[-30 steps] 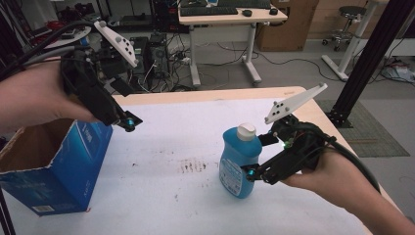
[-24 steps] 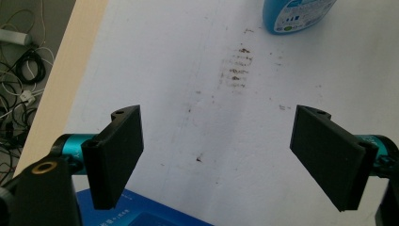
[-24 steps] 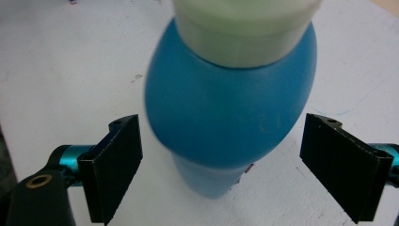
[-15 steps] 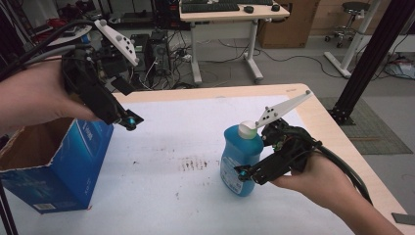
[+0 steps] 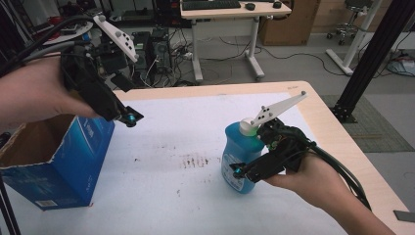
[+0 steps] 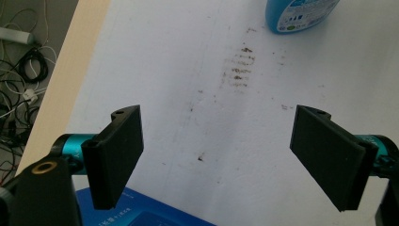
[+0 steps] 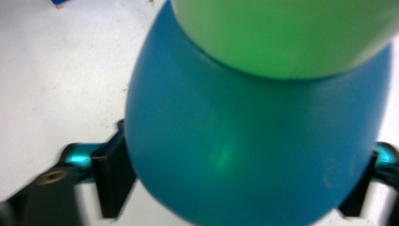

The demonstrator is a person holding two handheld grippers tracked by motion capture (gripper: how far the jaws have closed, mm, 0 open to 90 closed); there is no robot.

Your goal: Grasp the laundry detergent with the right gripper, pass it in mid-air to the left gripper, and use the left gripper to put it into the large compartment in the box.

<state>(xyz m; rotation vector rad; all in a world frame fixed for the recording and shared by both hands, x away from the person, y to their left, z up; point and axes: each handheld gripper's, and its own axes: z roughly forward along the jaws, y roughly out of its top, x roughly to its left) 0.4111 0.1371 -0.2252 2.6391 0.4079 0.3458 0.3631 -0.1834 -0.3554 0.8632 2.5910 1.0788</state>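
Note:
A blue bottle [image 5: 238,155] with a pale green cap [image 5: 248,127] stands on the white table [image 5: 186,117] at the right. My right gripper [image 5: 241,171] reaches in from the right, low on the bottle. In the right gripper view the bottle [image 7: 254,141] sits between the two black jaws, which press on both its sides, so my right gripper [image 7: 235,186] is shut on it. My left gripper [image 5: 128,118] hangs in the air at the left, above a blue cardboard box [image 5: 54,161]. The left gripper [image 6: 230,155] is wide open with nothing between its jaws.
The open-topped box stands at the table's left front; its top edge [image 6: 141,217] lies just below my left jaws. Dark smudges [image 5: 193,160] mark the table's middle. Behind the table are a desk [image 5: 230,10], cables and a black metal post [image 5: 372,58].
My right hand has shifted and turned slightly around the bottle, its grey plate swinging to the right. The bottle stays about where it was. The left gripper has hardly moved.

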